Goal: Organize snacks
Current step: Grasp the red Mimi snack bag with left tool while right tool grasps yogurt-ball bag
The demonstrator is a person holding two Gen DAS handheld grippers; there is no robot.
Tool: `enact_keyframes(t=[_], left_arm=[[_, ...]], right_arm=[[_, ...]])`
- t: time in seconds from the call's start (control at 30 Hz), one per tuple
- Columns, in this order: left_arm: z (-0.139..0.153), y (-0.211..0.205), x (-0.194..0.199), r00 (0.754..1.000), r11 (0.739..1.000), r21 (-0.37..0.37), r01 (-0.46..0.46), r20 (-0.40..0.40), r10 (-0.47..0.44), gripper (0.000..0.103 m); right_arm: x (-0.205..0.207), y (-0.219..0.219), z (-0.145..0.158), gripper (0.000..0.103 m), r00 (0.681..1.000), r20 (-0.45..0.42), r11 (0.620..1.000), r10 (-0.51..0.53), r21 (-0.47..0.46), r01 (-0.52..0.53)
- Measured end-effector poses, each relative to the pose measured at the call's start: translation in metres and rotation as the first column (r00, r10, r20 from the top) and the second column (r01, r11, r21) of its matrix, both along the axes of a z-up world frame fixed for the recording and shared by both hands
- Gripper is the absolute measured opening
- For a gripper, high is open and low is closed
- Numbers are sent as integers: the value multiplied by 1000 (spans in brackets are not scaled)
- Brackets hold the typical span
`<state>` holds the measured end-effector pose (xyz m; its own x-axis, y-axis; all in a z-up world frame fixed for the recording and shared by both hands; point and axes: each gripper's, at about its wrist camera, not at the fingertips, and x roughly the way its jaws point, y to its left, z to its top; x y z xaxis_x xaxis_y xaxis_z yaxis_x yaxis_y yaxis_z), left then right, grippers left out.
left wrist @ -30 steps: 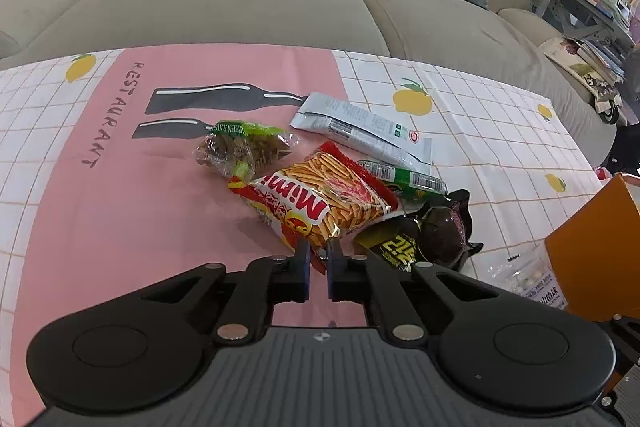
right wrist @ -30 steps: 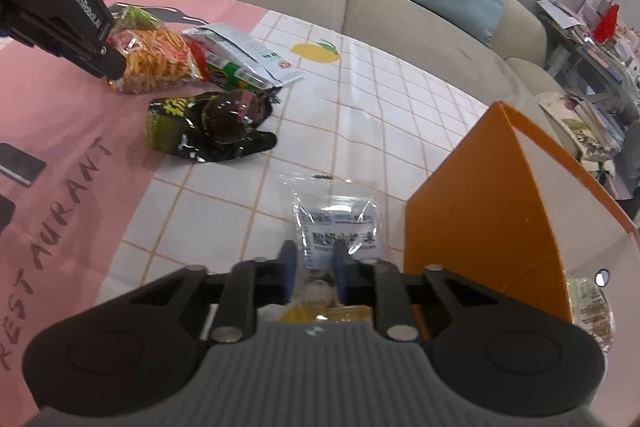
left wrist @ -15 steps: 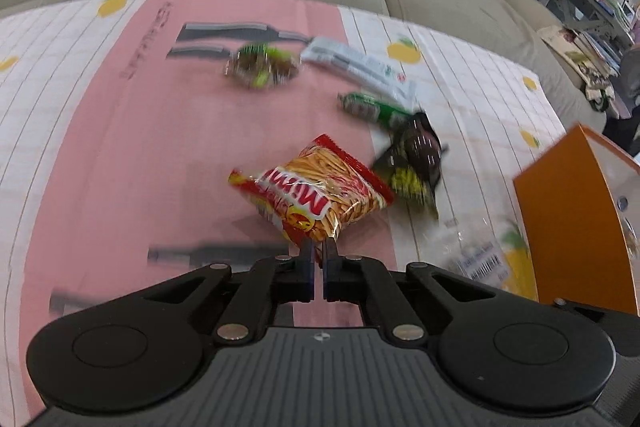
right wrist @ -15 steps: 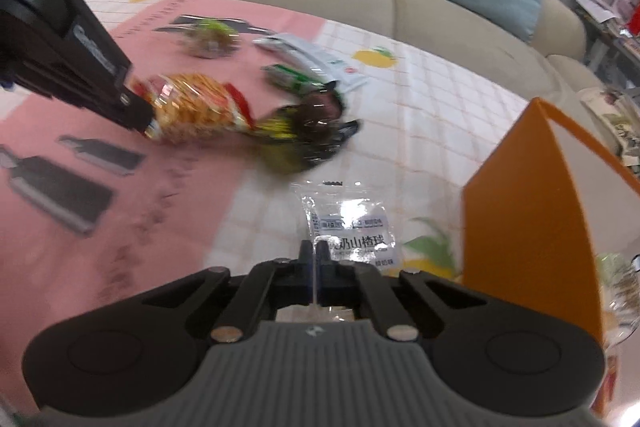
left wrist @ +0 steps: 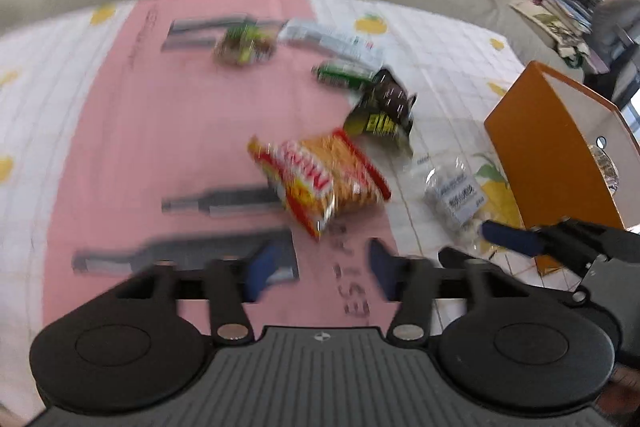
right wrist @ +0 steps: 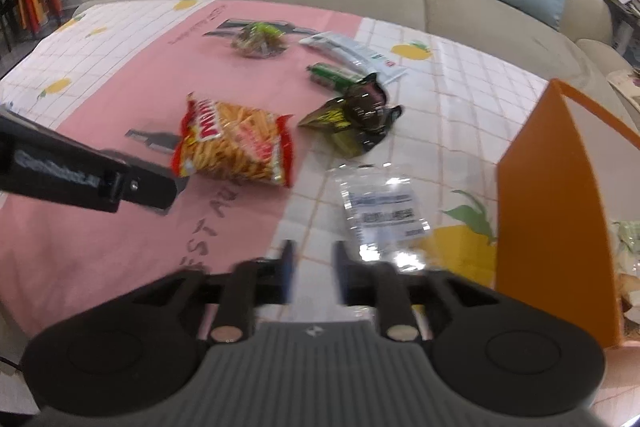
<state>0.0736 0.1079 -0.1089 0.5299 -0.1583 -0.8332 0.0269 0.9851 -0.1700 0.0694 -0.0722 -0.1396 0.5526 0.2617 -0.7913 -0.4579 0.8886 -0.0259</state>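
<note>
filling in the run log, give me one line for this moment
left gripper: opening, empty | right gripper: opening, empty | red noodle bag: on table | clear packet: on table beside orange box

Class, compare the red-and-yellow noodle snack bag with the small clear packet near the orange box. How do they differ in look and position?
The noodle snack bag is opaque, printed red and yellow, and puffy; the clear packet is see-through with a white and blue label, and looks flatter. The bag lies on the cloth's pink part, the packet on its white checked part, closer to the orange box. Both lie loose on the tablecloth, outside the box, with no gripper holding them.
</note>
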Motion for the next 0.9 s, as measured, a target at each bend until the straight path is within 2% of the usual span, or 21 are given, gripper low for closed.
enact_keyframes(t=[0.03,0.07,0.1,0.13,0.23,0.3,0.37,0.47,0.6,0.73,0.9], left_arm=[[3,-2,2,999,999,27,31,24,-31,82],[5,-5,5,997,996,61,66,39,-69,84],[6,-8,7,994,991,95,97,47,-102,87],[6,-10,9,990,984,127,123,50,-131,88],[3,-20,19,975,951,232,203,44,-219,88],[1,-26,23,957,924,278,261,48,-285,88],[0,-32,27,929,888,316,333,51,-367,88],[-6,-40,35,875,819,361,446,15,-483,88],[-17,-41,48,835,766,378,519,-33,-549,88],[-25,-38,60,818,754,351,556,-66,-572,88],[-39,-33,71,835,787,281,550,-139,-533,85]], right_arm=[[1,-3,1,48,1000,7,1000,-8,6,8],[3,-5,1,51,1000,9,1000,-13,8,13],[6,-6,0,60,1000,9,1000,-15,8,15],[7,-7,-1,68,1000,9,1000,-16,8,16],[12,-10,-7,81,1000,8,1000,-10,3,10],[16,-11,-13,82,1000,8,1000,-12,-7,12],[21,-13,-17,83,1000,0,1000,-19,-5,19],[29,-17,-23,83,999,-19,999,-50,10,50],[36,-22,-28,90,995,-20,995,-97,30,97],[43,-25,-38,90,992,-50,992,-119,41,121],[44,-30,-40,87,988,-69,987,-141,70,146]])
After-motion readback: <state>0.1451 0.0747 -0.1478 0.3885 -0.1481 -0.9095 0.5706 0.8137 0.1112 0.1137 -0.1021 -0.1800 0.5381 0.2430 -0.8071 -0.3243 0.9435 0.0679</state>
